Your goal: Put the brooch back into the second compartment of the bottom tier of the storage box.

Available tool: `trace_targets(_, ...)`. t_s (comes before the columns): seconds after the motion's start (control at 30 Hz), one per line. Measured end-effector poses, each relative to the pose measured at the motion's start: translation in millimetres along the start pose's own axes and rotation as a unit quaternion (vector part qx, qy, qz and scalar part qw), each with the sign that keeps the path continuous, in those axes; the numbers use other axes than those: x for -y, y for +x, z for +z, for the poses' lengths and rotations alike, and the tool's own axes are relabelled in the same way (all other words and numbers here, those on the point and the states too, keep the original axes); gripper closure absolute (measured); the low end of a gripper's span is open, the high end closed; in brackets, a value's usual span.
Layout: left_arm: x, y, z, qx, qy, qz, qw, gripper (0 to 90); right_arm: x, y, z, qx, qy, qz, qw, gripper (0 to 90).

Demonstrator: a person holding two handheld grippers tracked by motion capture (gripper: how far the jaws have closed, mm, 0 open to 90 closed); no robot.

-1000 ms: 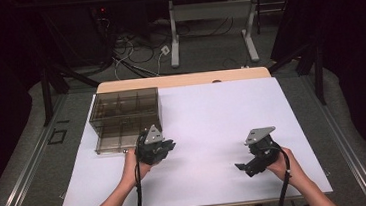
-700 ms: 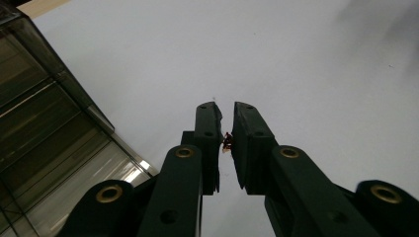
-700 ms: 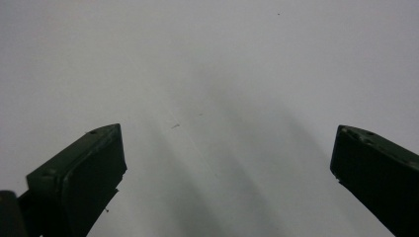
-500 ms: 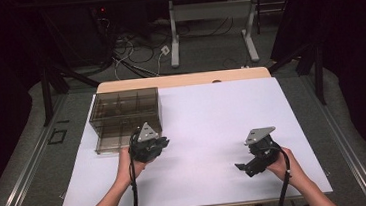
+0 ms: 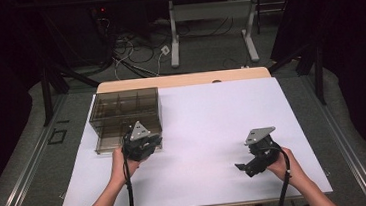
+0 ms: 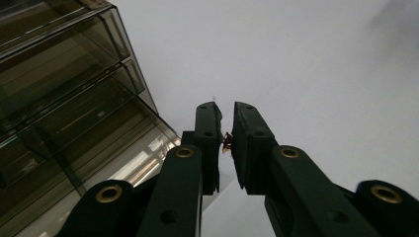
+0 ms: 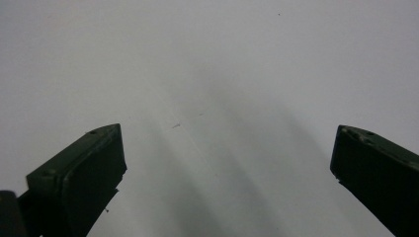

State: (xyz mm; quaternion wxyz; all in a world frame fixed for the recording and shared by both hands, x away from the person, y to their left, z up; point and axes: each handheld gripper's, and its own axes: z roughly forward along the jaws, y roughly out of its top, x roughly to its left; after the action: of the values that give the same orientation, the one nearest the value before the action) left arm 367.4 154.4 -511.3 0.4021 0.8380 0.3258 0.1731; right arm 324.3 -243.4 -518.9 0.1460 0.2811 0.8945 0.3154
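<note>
My left gripper (image 5: 146,145) hovers at the front right corner of a smoky see-through drawer box (image 5: 123,108), held by the person's left hand. Along its own view, the left gripper (image 6: 226,106) has its jaws almost together, pinching a tiny reddish piece (image 6: 228,142) between the pads. The drawer box (image 6: 64,98) lies just left of the jaws, its lowest drawer (image 5: 110,139) pulled out. My right gripper (image 5: 243,167) rests low over the white table (image 5: 207,116) at the front right. Its own view shows the right gripper (image 7: 227,133) open wide with nothing between the jaws.
The white tabletop (image 7: 207,59) stretches between and beyond the two grippers. Black cables trail from both grippers off the front edge. Behind the table, floor cables (image 5: 140,41) and a desk frame (image 5: 209,25) stand in the dark.
The left hand has carried its gripper a little to the left, closer to the drawer box. The right gripper has stayed where it was.
</note>
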Motion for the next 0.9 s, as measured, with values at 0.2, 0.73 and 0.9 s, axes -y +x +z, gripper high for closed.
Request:
trace_targets(0.2,2.7,7.3,-4.2,-0.011,-0.002,-0.007,0.9999,81.2,0.0,-0.1,-0.1,0.001,0.0,0.0,1.0,0.0)
trace_targets(0.73,6.7,23.8,-10.1,-0.036,-0.003,-0.026,0.999,81.1,0.0,-0.2,0.0,-0.003,0.002,0.0,1.0,0.0)
trace_targets(0.9,7.9,28.9,-12.7,-0.043,-0.003,-0.031,0.9986,81.1,-0.1,0.3,-0.1,-0.001,0.001,0.001,1.0,0.0)
